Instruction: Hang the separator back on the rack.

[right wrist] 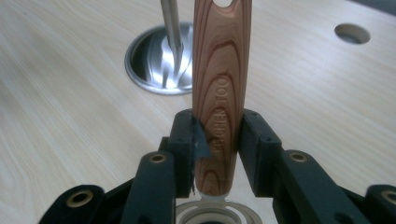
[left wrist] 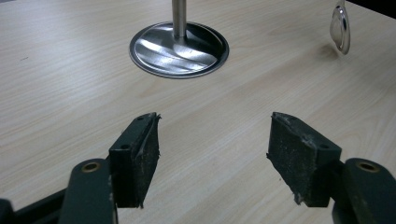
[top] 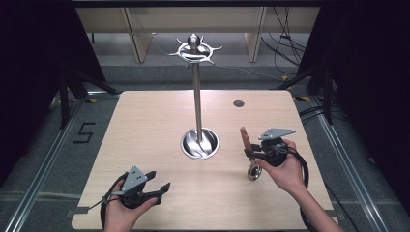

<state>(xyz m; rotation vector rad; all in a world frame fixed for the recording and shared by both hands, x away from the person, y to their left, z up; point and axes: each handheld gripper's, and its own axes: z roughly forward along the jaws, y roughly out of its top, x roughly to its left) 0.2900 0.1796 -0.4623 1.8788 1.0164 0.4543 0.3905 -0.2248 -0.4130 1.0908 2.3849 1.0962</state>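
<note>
A kitchen utensil with a wood-grain handle (right wrist: 219,88) and a round metal head (top: 254,171) is held upright over the table's right side. My right gripper (top: 249,151) is shut on that handle, jaws pressing both sides of it (right wrist: 217,149). The metal head (left wrist: 340,25) hangs just above the tabletop. A steel hanging stand rises from a round base (top: 199,143) at the table's middle, its pole (top: 197,96) topped by a ring of hooks (top: 194,50). My left gripper (top: 159,181) is open near the front left, nothing between its pads (left wrist: 140,156).
The light wooden table (top: 145,121) has a small round cable hole (top: 238,103) at the back right. Black cables trail from both grippers. Beyond the table lie grey floor, cables and dark stands on either side.
</note>
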